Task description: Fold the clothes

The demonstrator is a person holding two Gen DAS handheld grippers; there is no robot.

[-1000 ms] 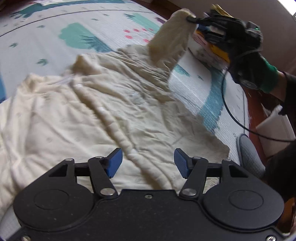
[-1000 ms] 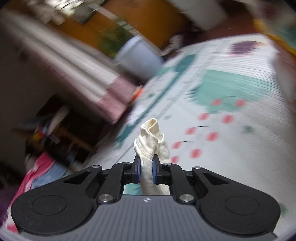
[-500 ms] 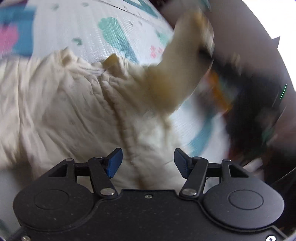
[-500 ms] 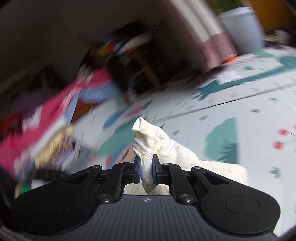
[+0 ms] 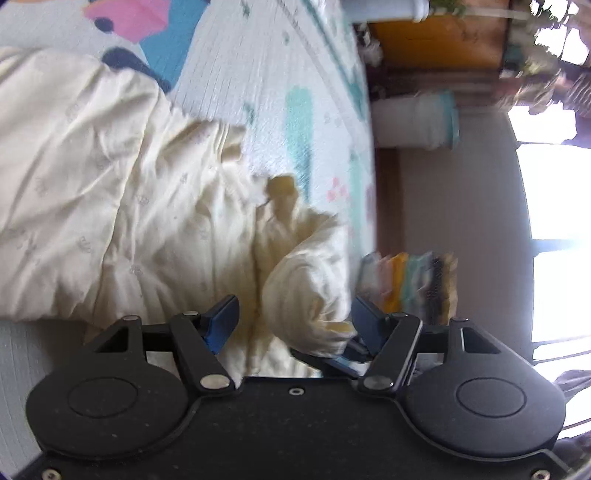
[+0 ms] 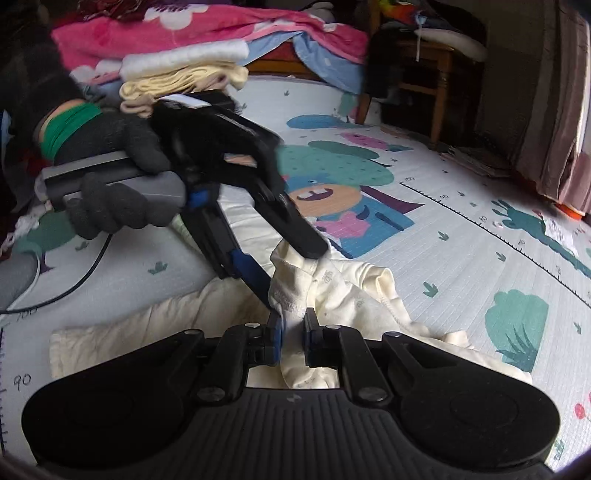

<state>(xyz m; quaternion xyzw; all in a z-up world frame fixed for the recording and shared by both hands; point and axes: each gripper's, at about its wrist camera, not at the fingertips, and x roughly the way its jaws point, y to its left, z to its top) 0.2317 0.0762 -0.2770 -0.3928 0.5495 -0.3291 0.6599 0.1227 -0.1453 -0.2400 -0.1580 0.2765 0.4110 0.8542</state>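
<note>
A printed play mat (image 6: 461, 229) covers the floor ahead of the right gripper — cartoon animals, green trees, a ruler scale along one line. Beyond it to the upper left lies a heap of pink bedding (image 6: 207, 33) with folded cloths (image 6: 184, 79) stacked in front. A wooden chair (image 6: 417, 70) stands further right, then a striped curtain (image 6: 554, 110). Right of the left gripper — a bright window (image 5: 554, 192), a pale wall (image 5: 461, 206) and a white bucket (image 5: 413, 120).

A: What's the garment (image 5: 110, 192) like?
B: Cream, soft, heavily wrinkled, with a faint small print; most of it lies spread and flat.
A: And near the fingers?
B: One bunched end is lifted, pinched between the right fingers (image 6: 276, 334) and sitting between the spread left fingers (image 5: 221, 325).
</note>
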